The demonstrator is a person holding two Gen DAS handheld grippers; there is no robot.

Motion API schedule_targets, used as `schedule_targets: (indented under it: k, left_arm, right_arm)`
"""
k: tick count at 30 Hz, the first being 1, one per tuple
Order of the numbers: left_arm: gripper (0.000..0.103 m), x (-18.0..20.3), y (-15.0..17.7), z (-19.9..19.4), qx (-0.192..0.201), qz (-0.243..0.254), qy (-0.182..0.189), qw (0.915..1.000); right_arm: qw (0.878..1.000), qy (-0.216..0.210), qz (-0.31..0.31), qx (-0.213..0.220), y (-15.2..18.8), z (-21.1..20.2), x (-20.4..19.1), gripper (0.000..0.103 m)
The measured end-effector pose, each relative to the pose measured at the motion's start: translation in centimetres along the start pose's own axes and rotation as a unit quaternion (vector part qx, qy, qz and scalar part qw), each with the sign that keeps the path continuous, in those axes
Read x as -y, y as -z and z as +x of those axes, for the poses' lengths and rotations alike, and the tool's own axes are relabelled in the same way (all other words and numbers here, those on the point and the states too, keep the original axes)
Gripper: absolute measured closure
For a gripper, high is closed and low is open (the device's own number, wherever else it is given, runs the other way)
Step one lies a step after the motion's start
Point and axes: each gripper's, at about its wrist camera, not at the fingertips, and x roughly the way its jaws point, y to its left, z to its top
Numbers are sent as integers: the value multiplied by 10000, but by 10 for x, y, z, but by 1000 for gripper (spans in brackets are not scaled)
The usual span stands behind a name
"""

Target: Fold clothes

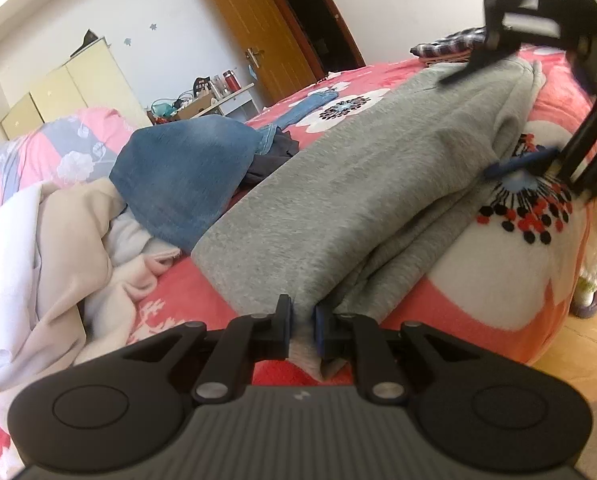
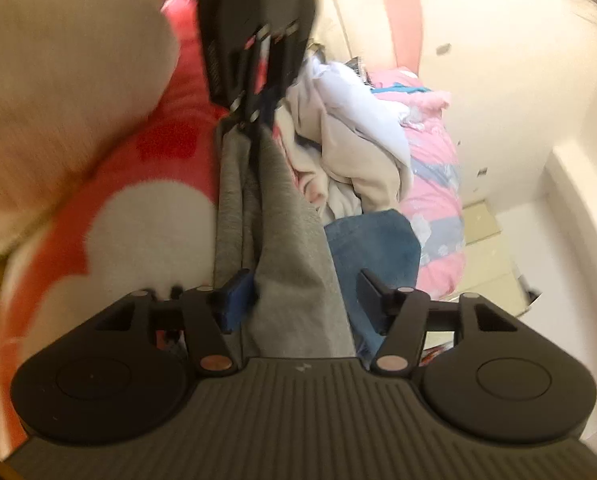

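Observation:
A grey garment (image 1: pixel 358 152), folded lengthwise, lies as a long strip on the red floral blanket (image 1: pixel 510 280). My left gripper (image 1: pixel 302 320) is shut on its near end, with grey cloth pinched between the pads. At the strip's far end my right gripper (image 1: pixel 494 114) comes in from the upper right with its jaws apart, one finger above the cloth and one beside its edge. In the right wrist view the grey garment (image 2: pixel 282 208) runs between the open right gripper (image 2: pixel 304 294); the blue pad (image 2: pixel 238 300) brushes the cloth, and the other finger stands apart. The left gripper (image 2: pixel 254 80) holds the far end.
Blue jeans (image 1: pixel 178 176) and a heap of white and beige clothes (image 1: pixel 58 248) lie left of the garment. Folded plaid clothes (image 1: pixel 450 46) sit at the bed's far corner. The bed edge and wooden floor (image 1: pixel 594 340) are at the right. A person's fluffy sleeve (image 2: pixel 58 100) fills the left.

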Motion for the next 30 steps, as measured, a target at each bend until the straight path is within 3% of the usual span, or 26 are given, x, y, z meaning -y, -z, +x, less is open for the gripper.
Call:
schedule_targets:
  k: [5, 11, 14, 15, 17, 20, 24, 27, 30]
  left_arm:
    - [91, 3, 0, -1, 9, 86, -55, 9999]
    - [83, 2, 0, -7, -6, -52, -46, 10000]
    - [77, -13, -3, -22, -78, -664, 184, 9976]
    - [77, -25, -4, -31, -31, -1191, 329, 9923]
    - [77, -47, -6, -50, 242, -2256, 578, 9722]
    - [73, -61, -15, -61, 725, -3223, 577, 9421]
    - [73, -36, -40, -25, 565, -3138, 306, 9473]
    - [73, -2, -41, 13, -21, -2945, 180, 9555]
    - [74, 13, -37, 16, 17, -2879, -115, 9576]
  right_arm:
    - [9913, -11, 1302, 198, -5, -24, 40, 51]
    - [9887, -451, 1421, -179, 21, 6, 7, 65]
    - [9890, -475, 1370, -295, 31, 11, -12, 64]
    - [9891, -454, 1369, -303, 31, 11, -12, 64]
    - [9894, -404, 1362, -306, 31, 11, -12, 64]
    - [9895, -241, 1409, -224, 35, 14, -20, 64]
    - [9878, -35, 1544, -184, 36, 19, -28, 63]
    - [9865, 4, 1622, -222, 32, 14, -23, 63]
    - [9787, 125, 2042, -175, 33, -4, -6, 63]
